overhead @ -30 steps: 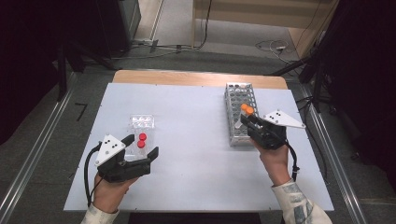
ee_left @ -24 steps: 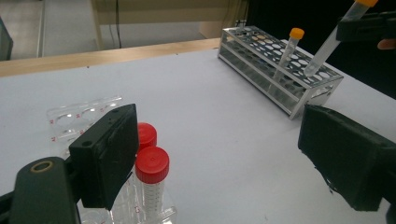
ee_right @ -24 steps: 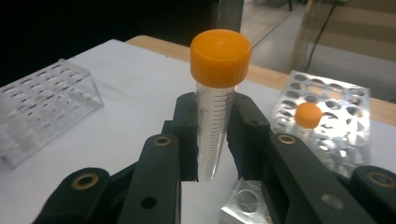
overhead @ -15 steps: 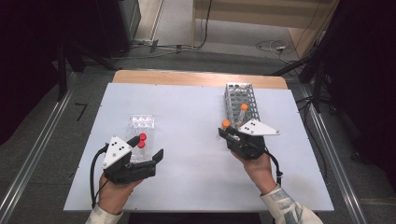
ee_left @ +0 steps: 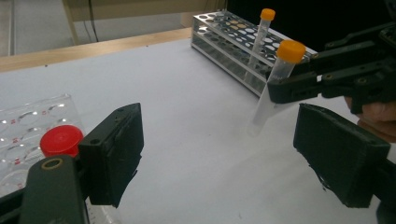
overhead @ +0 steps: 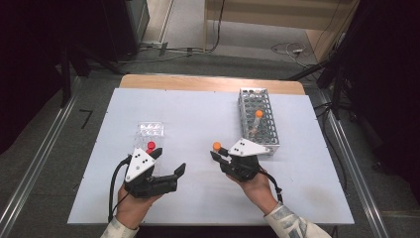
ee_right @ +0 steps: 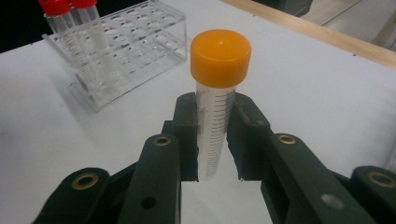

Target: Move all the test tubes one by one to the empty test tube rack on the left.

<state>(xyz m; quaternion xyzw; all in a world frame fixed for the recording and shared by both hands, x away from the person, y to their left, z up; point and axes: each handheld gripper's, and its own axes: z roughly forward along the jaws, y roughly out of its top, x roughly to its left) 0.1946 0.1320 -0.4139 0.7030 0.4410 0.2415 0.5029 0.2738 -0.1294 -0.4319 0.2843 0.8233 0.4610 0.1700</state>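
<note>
- Right gripper view: the right gripper (ee_right: 215, 140) has its black jaws clamped on the orange-capped tube (ee_right: 217, 98), a clear plastic cylinder with printed scale marks and a smooth round cap, held upright above the white table (ee_right: 327, 93).
- Left gripper (ee_left: 219, 154) has been closing a little, jaws apart with nothing between.
- Metal rack (overhead: 260, 116) is behind; clear rack (ee_right: 126, 51) holds red-capped tubes (ee_right: 56, 14).

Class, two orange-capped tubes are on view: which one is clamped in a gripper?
The orange-capped tube clamped between the right gripper's jaws, held above the table; the other orange-capped tube stands in the metal rack.
</note>
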